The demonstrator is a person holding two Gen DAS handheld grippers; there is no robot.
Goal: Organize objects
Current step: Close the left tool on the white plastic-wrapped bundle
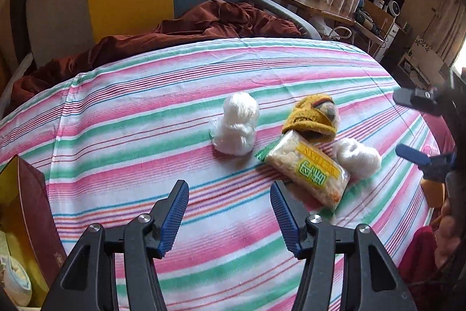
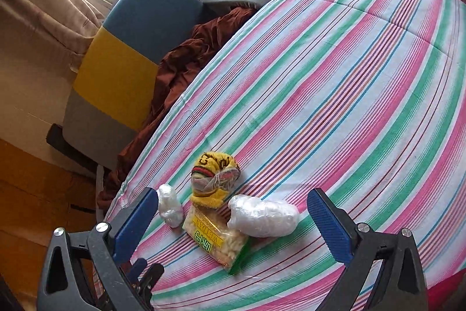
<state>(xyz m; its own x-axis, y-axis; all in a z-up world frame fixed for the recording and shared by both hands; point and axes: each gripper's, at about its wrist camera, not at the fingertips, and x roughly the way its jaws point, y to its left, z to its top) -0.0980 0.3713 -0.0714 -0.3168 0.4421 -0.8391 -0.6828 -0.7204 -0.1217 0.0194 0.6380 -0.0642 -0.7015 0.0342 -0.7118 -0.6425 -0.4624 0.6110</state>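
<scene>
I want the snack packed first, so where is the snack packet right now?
The snack packet lies on the striped bedsheet, right of centre in the left wrist view, tucked under the yellow knit hat, with a white plastic bundle at its right.

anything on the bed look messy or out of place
Yes, mildly. The snack packet lies askew across the stripes of the sheet, one end tucked under the yellow knit item. Two white plastic bundles sit loose either side. A rust-red blanket is crumpled at the headboard. Nothing looks spilled or damaged.
</scene>
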